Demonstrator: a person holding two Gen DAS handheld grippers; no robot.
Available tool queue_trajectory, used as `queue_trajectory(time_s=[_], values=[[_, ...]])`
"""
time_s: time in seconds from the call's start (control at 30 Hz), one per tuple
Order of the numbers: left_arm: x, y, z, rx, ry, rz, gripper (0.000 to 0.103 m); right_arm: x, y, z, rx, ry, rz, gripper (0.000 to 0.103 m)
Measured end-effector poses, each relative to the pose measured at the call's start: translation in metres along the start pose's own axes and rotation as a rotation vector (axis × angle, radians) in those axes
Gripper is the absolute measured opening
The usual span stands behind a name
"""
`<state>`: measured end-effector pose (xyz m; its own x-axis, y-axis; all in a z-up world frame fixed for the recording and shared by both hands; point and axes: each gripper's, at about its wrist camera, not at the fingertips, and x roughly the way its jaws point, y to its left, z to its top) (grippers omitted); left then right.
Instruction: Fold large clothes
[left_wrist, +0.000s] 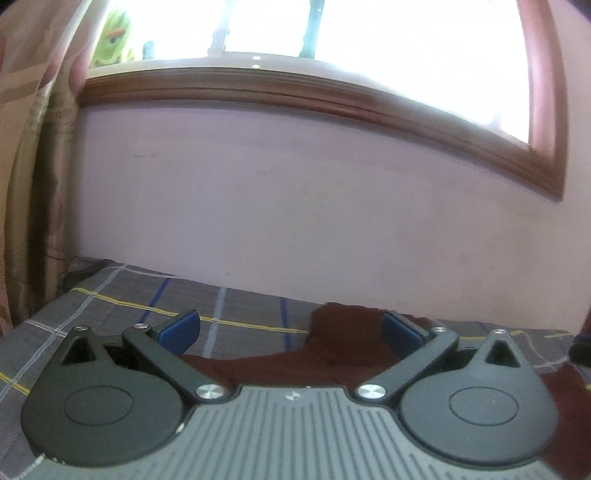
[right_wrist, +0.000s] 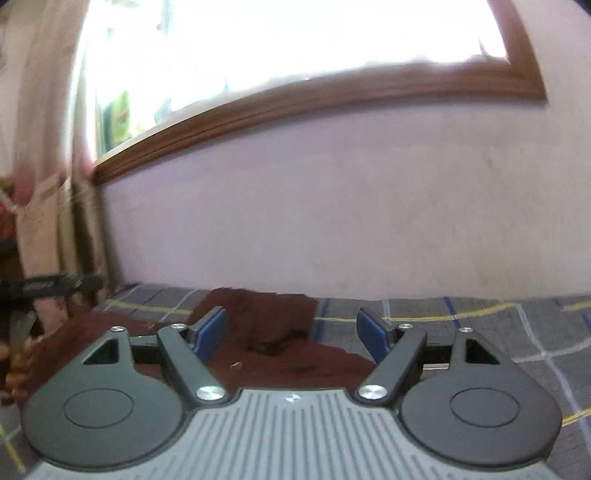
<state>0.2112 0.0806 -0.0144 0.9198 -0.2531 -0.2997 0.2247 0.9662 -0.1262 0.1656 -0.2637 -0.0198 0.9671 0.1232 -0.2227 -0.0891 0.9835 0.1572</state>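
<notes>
both grippers point nearly level over the maroon garment (left_wrist: 343, 343) on the plaid bedsheet (left_wrist: 122, 295); left gripper (left_wrist: 291, 326) jaws wide apart, empty; right gripper (right_wrist: 291, 328) jaws apart, empty

Bed (left_wrist: 110, 306): its far edge runs against the wall (left_wrist: 295, 206), which blocks passage beyond it. Curtain (left_wrist: 33, 184) hangs at the far left corner. Maroon garment (right_wrist: 273, 332) is heaped mid-bed near the far edge. Bare plaid sheet lies open toward the right edge.
</notes>
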Motion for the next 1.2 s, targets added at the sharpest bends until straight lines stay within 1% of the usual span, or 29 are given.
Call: queue_trajectory(time_s=[0.1, 0.2, 0.3, 0.37, 0.43, 0.5, 0.57, 0.6, 0.7, 0.87, 1.03, 1.2], values=[[-0.007, -0.012, -0.002, 0.02, 0.02, -0.019, 0.101, -0.008, 0.008, -0.001, -0.03, 0.038, -0.033, 0.077], [-0.012, -0.024, -0.008, 0.059, 0.035, -0.031, 0.1, -0.015, 0.004, -0.007, -0.044, 0.048, -0.086, 0.077], [-0.005, -0.034, -0.016, 0.091, 0.09, -0.04, 0.097, -0.018, -0.007, -0.016, -0.018, 0.093, -0.117, 0.077], [0.002, -0.037, -0.023, 0.094, 0.137, -0.049, 0.096, -0.012, -0.013, -0.022, -0.01, 0.135, -0.129, 0.077], [0.01, -0.037, -0.031, 0.102, 0.168, -0.042, 0.096, -0.007, -0.017, -0.031, -0.005, 0.172, -0.142, 0.077], [0.016, -0.038, -0.038, 0.113, 0.189, -0.033, 0.103, -0.005, -0.021, -0.039, 0.006, 0.188, -0.141, 0.077], [0.023, -0.037, -0.044, 0.118, 0.208, -0.03, 0.103, -0.002, -0.024, -0.046, 0.016, 0.202, -0.144, 0.077], [0.027, -0.036, -0.045, 0.115, 0.219, -0.034, 0.103, 0.002, -0.026, -0.05, 0.024, 0.213, -0.143, 0.079], [0.035, -0.032, -0.047, 0.106, 0.245, -0.045, 0.103, 0.01, -0.034, -0.056, 0.078, 0.239, -0.137, 0.082], [0.044, -0.027, -0.053, 0.081, 0.262, -0.062, 0.103, 0.016, -0.037, -0.068, 0.091, 0.249, -0.136, 0.084], [0.048, -0.028, -0.058, 0.079, 0.253, -0.059, 0.103, 0.019, -0.043, -0.071, 0.118, 0.263, -0.12, 0.084], [0.049, -0.029, -0.064, 0.084, 0.233, -0.054, 0.103, 0.02, -0.04, -0.073, 0.103, 0.262, -0.129, 0.084]])
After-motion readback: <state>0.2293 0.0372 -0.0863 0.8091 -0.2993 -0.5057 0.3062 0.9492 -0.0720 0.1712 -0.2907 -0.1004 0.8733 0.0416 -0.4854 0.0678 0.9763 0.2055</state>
